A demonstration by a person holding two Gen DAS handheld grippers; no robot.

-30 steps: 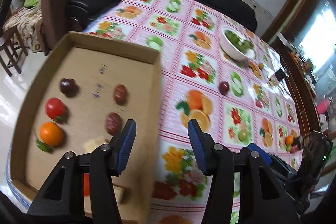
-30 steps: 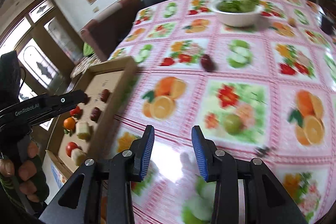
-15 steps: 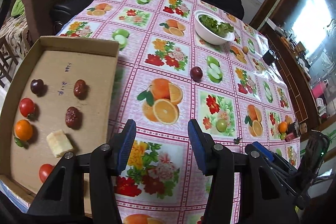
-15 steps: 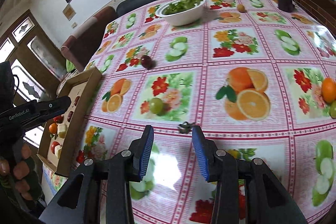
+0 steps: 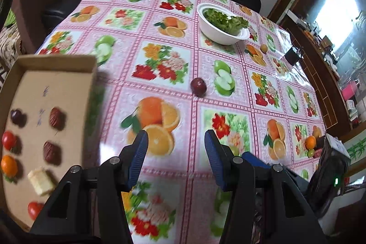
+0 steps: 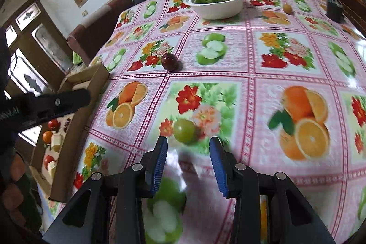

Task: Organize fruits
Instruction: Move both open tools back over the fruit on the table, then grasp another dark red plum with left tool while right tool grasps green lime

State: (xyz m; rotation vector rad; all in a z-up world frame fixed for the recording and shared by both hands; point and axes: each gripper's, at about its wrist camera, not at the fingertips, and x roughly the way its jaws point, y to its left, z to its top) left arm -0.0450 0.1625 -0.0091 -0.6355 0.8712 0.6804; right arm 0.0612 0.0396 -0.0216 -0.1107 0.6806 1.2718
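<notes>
A cardboard tray at the table's left edge holds several fruits: a dark plum, two brown dates, tomatoes, an orange and a pale cube. A dark red plum lies loose mid-table; it also shows in the right wrist view. A small green fruit lies just beyond my right gripper, which is open and empty. My left gripper is open and empty above the tablecloth, right of the tray. The tray also shows in the right wrist view.
A white bowl of greens stands at the far side, also in the right wrist view. A small yellow fruit and a dark cup are far right. An orange and a green fruit sit at the right edge.
My left gripper has swung right, away from the tray and over the tablecloth. My right gripper has moved up to the small green fruit. Both stay open.
</notes>
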